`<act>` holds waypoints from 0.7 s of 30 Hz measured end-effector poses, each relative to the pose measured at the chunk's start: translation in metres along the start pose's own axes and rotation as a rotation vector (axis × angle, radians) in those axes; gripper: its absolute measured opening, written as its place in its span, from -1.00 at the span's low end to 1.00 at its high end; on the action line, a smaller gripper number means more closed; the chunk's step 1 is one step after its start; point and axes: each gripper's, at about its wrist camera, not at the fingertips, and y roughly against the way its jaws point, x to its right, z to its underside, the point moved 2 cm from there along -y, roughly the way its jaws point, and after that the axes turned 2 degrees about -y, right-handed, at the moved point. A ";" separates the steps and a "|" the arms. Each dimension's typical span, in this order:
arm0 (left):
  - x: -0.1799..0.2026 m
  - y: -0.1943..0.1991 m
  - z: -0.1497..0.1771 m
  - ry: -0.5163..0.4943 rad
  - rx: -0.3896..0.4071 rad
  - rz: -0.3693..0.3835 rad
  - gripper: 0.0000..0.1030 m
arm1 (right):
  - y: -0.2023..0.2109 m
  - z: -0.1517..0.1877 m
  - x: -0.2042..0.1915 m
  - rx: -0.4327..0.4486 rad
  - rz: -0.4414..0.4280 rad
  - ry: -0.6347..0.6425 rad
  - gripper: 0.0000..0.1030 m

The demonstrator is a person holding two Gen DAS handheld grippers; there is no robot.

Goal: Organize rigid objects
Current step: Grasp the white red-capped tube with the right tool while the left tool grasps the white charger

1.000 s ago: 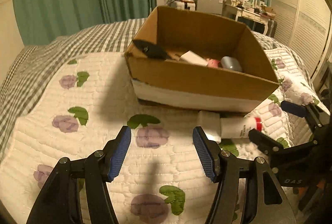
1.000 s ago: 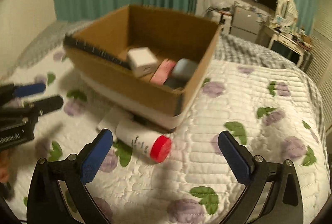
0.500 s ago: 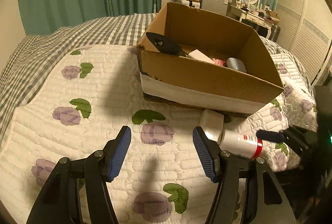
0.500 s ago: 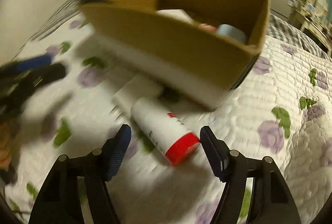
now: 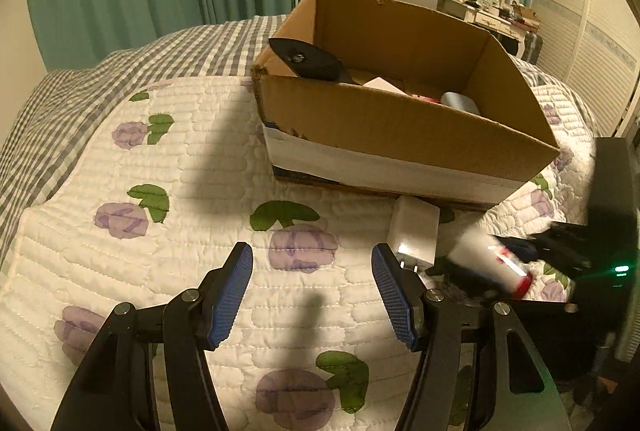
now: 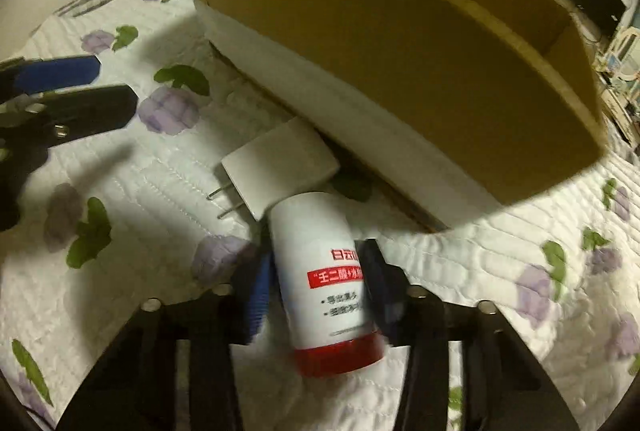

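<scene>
Right wrist view: right claw has just closed onto the white bottle lying on the bed beside the cardboard box, so lifting seems next. Left claw hangs half open, empty. Box contents hidden here; pads blurred.

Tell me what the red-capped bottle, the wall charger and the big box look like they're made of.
Bottle: likely plastic, smooth white body with printed label and glossy red cap. Charger: probably hard white plastic, matte, with two metal prongs. Box: brown cardboard, torn ragged edges, white band along its base.
</scene>
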 end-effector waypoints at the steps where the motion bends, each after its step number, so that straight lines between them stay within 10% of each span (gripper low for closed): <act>1: 0.002 0.000 0.000 -0.006 0.001 0.006 0.26 | 0.006 0.003 0.002 0.006 0.008 -0.019 -0.26; 21: 0.071 -0.075 -0.008 -0.132 -0.062 0.077 0.26 | 0.032 0.014 0.057 0.026 0.036 -0.293 -0.29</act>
